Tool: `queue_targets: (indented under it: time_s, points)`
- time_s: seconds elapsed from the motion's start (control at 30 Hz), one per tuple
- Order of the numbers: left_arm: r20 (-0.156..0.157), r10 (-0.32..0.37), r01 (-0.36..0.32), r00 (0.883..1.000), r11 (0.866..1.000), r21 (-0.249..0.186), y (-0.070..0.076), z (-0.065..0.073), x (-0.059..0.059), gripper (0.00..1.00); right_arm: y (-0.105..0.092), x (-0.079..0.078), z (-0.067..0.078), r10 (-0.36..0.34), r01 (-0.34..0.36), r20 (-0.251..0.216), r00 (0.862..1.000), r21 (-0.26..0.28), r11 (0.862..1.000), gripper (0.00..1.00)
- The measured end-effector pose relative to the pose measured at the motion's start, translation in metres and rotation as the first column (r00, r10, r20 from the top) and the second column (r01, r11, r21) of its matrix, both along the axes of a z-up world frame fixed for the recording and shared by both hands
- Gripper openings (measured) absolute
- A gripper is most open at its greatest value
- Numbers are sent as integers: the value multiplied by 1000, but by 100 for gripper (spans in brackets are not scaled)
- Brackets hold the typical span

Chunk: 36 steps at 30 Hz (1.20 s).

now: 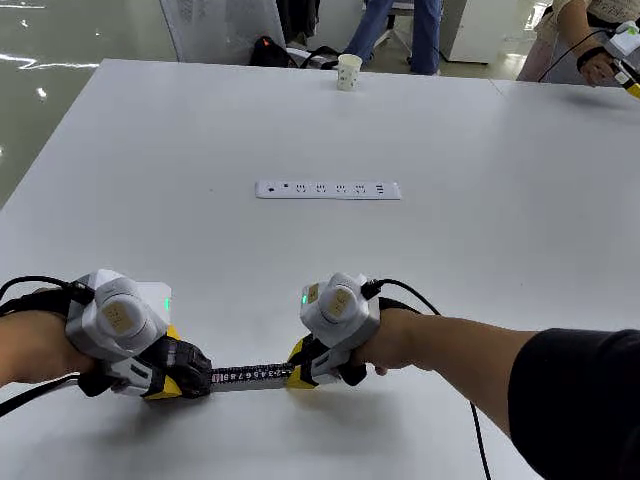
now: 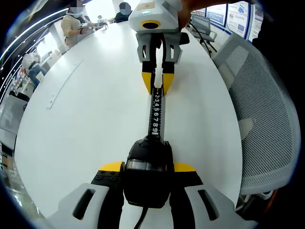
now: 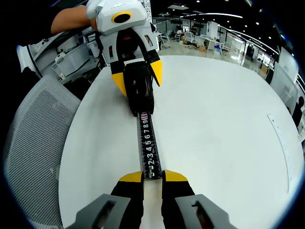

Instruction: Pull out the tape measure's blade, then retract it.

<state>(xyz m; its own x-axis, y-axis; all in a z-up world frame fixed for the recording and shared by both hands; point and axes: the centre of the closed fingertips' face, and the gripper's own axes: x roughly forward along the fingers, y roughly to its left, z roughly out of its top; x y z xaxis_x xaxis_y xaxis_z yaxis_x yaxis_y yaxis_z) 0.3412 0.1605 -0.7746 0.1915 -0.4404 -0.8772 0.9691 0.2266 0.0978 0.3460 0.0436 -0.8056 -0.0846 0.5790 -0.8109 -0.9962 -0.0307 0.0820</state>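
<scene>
A black tape measure case (image 2: 148, 168) sits between the fingers of my left gripper (image 2: 147, 168), which is shut on it; the case (image 1: 188, 368) lies low on the white table (image 1: 320, 130), left of centre. Its dark numbered blade (image 1: 250, 375) runs a short way right to my right gripper (image 1: 297, 375). In the right gripper view, the right gripper (image 3: 152, 177) is shut on the blade's tip (image 3: 151, 172), and the blade (image 3: 147, 145) reaches back to the case (image 3: 139, 90). In the left gripper view the blade (image 2: 157, 112) stretches to the right gripper (image 2: 157, 82) ahead.
A white power strip (image 1: 328, 190) lies mid-table. A paper cup (image 1: 348, 72) stands at the far edge. A grey mesh chair (image 2: 259, 109) stands close beside the table. People stand beyond the far side, and another hand with a gripper (image 1: 618, 55) is at the far right corner.
</scene>
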Motion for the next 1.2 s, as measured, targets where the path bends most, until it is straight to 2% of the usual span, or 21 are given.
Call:
queue_targets:
  time_s: [1.2]
  points:
    - [0, 10, -10, 1000, 1000, -7, 0, 1, 0, 31, -20, 5, -1, -15, 15, 6, 1000, -15, 1000, 10]
